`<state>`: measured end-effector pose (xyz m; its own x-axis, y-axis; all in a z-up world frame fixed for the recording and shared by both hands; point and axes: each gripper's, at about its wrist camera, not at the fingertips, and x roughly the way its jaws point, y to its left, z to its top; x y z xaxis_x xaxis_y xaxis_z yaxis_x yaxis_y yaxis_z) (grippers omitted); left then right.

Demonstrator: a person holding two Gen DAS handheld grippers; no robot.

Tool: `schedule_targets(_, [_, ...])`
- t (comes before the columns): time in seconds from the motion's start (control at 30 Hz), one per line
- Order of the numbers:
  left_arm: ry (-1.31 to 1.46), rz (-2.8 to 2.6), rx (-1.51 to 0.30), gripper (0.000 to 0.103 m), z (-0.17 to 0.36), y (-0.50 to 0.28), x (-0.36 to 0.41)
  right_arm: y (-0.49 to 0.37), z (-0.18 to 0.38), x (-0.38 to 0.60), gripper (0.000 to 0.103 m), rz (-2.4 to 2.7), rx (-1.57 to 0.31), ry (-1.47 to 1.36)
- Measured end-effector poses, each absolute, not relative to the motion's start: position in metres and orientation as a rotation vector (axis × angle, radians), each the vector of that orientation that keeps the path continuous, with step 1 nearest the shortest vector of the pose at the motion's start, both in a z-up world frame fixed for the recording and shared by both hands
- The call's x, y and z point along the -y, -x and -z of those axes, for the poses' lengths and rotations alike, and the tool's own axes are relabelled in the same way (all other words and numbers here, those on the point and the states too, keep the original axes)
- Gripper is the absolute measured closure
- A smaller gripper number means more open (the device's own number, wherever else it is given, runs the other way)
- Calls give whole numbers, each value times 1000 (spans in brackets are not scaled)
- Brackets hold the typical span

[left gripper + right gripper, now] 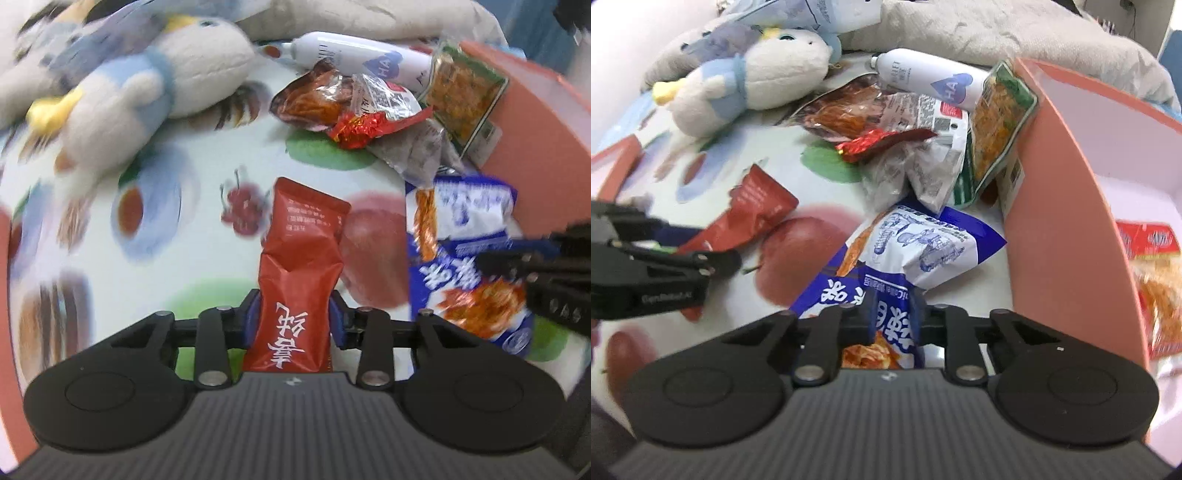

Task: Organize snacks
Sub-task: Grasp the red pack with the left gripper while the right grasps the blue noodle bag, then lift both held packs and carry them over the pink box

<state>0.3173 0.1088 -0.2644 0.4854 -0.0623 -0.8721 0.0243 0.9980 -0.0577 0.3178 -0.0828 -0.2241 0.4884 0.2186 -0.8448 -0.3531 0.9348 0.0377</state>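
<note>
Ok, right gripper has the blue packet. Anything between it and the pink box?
Nothing visible on the direct path. The blue packet, pinched in the right gripper, lies right beside the pink box wall, so it only has to clear that wall. The green-edged packet leans on the wall farther back, off that path.

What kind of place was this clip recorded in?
Most likely a home, perhaps a bedroom or living area. A plush bird toy and a rumpled grey blanket lie at the back of a fruit-print cloth, with snack packets scattered beside a pink box.
</note>
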Motion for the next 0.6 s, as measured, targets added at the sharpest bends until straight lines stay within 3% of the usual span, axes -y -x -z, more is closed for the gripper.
schedule_targets(0.23, [267,-51,-1024,62,246,-261,-112,-285,217,90,90,-396,-1014,121])
schedule_targets(0.6, [385,-131,-924,62,197,-207,-101,-243,171,112,90,-451,-928,68])
